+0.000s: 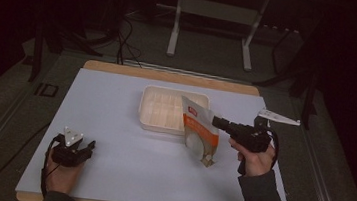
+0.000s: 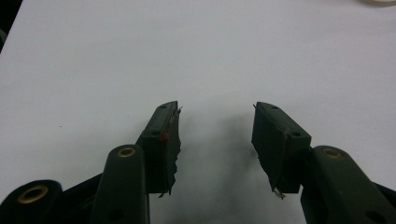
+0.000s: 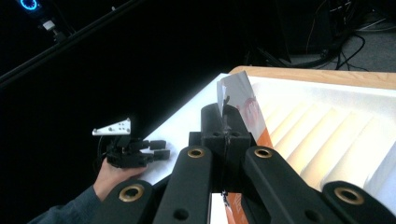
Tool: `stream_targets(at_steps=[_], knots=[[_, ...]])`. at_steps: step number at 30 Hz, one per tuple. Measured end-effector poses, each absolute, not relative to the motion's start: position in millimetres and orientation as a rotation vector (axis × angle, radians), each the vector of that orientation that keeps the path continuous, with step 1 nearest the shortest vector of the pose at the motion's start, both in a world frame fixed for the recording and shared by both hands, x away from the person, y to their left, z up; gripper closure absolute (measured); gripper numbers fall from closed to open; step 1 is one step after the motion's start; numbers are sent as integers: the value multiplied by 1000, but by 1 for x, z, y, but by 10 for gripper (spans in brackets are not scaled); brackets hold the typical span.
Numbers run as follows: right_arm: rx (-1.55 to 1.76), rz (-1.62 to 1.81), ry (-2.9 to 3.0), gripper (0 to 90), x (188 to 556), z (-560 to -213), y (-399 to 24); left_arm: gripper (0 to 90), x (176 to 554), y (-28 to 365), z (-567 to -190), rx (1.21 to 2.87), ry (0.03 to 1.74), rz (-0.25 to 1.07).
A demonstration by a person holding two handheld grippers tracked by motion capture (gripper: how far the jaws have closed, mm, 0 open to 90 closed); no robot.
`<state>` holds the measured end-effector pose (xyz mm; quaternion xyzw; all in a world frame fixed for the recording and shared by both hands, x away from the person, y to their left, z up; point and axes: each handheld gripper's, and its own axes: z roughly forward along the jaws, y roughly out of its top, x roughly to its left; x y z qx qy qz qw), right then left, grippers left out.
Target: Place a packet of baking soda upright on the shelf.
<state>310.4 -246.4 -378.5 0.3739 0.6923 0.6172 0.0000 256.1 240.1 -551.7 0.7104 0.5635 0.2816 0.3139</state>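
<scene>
Orange-white pouch (image 1: pixel 199 133) pinched in my right gripper (image 1: pixel 218 122), upright at tray's (image 1: pixel 149 108) 4 o'clock. Left gripper (image 1: pixel 87 147) gapes empty at table's (image 1: pixel 108 173) 8 o'clock. Goal unclear; nothing in tray yet.

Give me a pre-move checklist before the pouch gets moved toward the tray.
1. Right hand-held gripper shut on the orange-and-white pouch: ok; in the right gripper view its jaws are closed on the pouch's edge.
2. Pouch off the table: ok by the high view, it hangs tilted from the grip.
3. White ribbed tray in place beside the pouch: ok.
4. Tray contents: cannot tell, the interior is washed out.
5. Left hand-held gripper out of the way: ok; open, holding nothing, over bare table.
6. Pouch opened or sealed: cannot tell.
</scene>
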Motion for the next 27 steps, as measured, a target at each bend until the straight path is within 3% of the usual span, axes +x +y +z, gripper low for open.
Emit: stream_targets(at_steps=[27], knots=[[1234, 1934, 2015, 900, 329, -363, -237, 496, 256, 241, -552, 1859, 1498, 742]])
